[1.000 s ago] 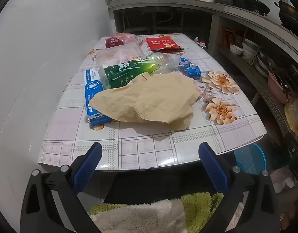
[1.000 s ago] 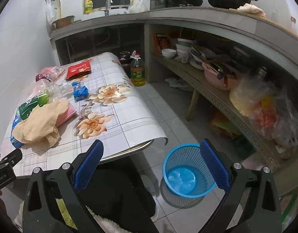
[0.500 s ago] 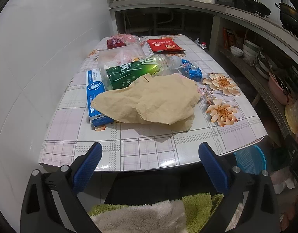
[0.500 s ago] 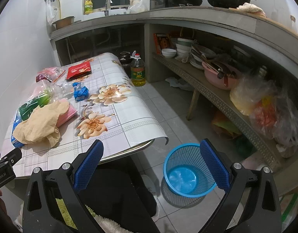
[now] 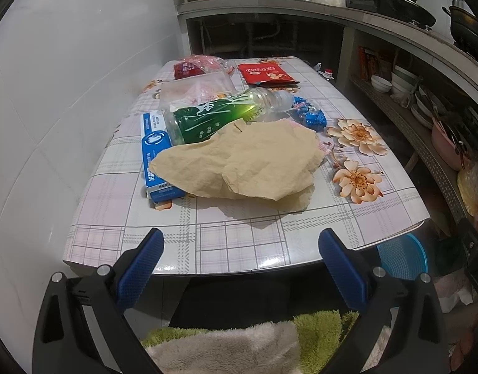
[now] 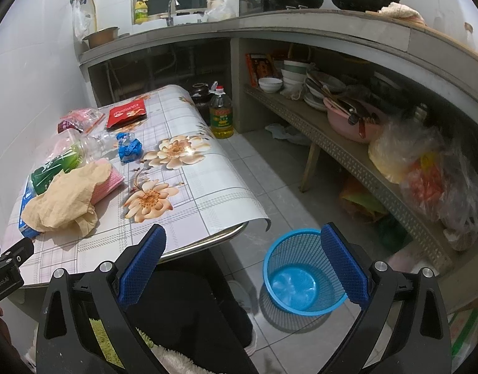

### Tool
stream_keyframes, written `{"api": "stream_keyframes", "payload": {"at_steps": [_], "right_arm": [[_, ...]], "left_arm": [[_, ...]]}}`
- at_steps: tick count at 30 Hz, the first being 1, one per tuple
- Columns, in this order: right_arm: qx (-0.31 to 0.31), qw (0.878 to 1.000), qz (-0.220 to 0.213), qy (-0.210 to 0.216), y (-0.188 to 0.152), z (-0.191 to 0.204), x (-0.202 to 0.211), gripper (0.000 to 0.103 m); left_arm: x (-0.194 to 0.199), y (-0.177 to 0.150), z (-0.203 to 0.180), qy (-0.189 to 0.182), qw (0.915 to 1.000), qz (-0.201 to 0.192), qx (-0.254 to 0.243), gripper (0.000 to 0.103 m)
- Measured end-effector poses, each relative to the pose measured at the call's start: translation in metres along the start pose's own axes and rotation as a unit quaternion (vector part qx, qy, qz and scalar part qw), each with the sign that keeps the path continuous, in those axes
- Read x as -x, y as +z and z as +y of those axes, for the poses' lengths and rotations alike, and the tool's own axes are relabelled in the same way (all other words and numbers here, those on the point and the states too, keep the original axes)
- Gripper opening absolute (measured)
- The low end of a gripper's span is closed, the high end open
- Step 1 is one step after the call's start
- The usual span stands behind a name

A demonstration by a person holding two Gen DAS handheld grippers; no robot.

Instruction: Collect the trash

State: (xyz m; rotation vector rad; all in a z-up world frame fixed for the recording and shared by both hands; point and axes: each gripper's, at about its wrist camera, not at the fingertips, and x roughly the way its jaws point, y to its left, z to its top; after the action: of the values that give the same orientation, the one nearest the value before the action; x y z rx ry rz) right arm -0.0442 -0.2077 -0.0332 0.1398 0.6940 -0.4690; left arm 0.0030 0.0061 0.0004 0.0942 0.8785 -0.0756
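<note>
While both tools hang short of the desk point(image 5: 239, 237), nothing is picked up yet: the left hand-held gripper point(image 5: 239, 260) has its blue pads spread wide with only air between them, and the right hand-held gripper point(image 6: 243, 263) is equally wide apart and empty, aimed at the floor.

From the left wrist view the trash sits at 12 o'clock. A crumpled brown paper point(image 5: 239, 165) lies nearest, draped over a blue box point(image 5: 153, 155) at its 9 o'clock edge and touching a green-labelled plastic bottle point(image 5: 214, 117) behind it. A blue foil wrapper point(image 5: 310, 117) lies at about 1 o'clock, a red packet point(image 5: 267, 73) farther back, and a clear bag point(image 5: 198, 88) beside the bottle. Something pink under the paper shows in the right view; it may be a cloth, though I cannot be sure.

The blue basket point(image 6: 301, 275) stands on the floor at the desk's near right corner, between the right pads in that view, and looks empty.

Judging from this, the first grab is the risk. The paper is loose and overlaps its neighbours, so a shallow pinch could tear it or drag the box along. The bottle lies on its side and could roll off the desk if nudged. The basket is light mesh, so a clumsy drop could tip it.
</note>
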Motion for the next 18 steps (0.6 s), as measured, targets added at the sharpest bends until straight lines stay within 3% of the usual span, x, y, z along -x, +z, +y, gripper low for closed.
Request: {"api": "stream_keyframes", "payload": {"at_steps": [18], "right_arm": [[-0.005,1.0,0.002,0.001,-0.0005,0.0015,-0.001,0.096]], "left_arm": [[0.0014,0.0002,0.0033,0.001,1.0,0.0,0.001,0.097]]}}
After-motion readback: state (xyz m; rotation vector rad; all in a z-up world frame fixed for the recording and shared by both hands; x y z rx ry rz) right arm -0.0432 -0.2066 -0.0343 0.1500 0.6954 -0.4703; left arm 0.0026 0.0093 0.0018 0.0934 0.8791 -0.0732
